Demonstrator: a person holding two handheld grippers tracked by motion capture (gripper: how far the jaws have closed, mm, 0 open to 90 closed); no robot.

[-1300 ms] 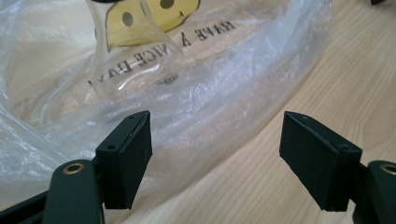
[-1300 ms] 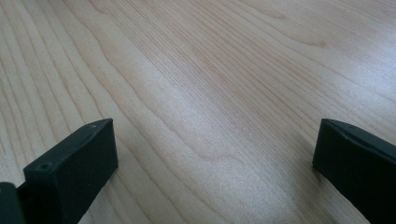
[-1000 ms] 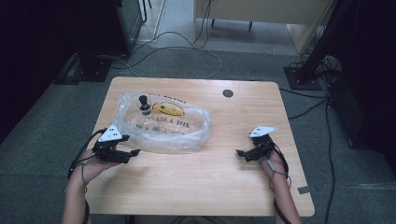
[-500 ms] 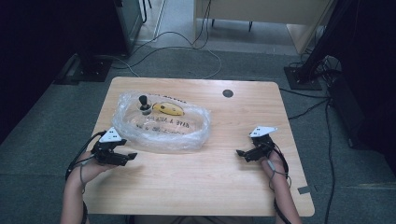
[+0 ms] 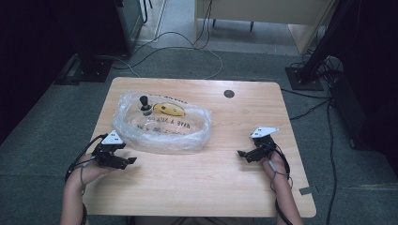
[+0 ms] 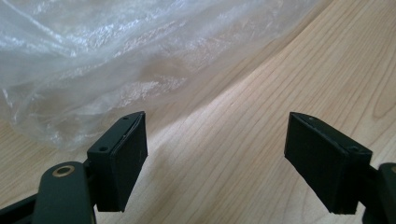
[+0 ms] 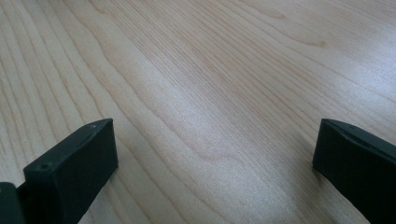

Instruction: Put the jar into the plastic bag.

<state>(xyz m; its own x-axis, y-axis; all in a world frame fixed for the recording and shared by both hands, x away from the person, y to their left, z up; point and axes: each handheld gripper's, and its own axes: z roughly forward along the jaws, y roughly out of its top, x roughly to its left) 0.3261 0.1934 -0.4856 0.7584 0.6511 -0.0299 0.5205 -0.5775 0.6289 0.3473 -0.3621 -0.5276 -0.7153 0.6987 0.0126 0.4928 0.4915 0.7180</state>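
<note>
A clear plastic bag (image 5: pixel 164 126) lies on the left half of the wooden table (image 5: pixel 211 183); its crinkled film (image 6: pixel 93 70) is also close ahead in the left gripper view. On or in the bag rest a yellow object (image 5: pixel 170 109) and a small black knob-like thing (image 5: pixel 145 103). My left gripper (image 5: pixel 131 161) sits low at the bag's near left corner, open, jaws apart over bare wood (image 6: pixel 215 158). My right gripper (image 5: pixel 241 153) rests at the right side of the table, open, with nothing between its jaws (image 7: pixel 215 158).
A round dark grommet (image 5: pixel 229 93) is set in the table near its far edge. Cables (image 5: pixel 187 51) run across the grey floor behind the table. A black stand base (image 5: pixel 305 75) sits at the far right, dark equipment (image 5: pixel 94 42) at the far left.
My left gripper has drawn back a little toward the near left edge, away from the bag. The right gripper has stayed where it was.
</note>
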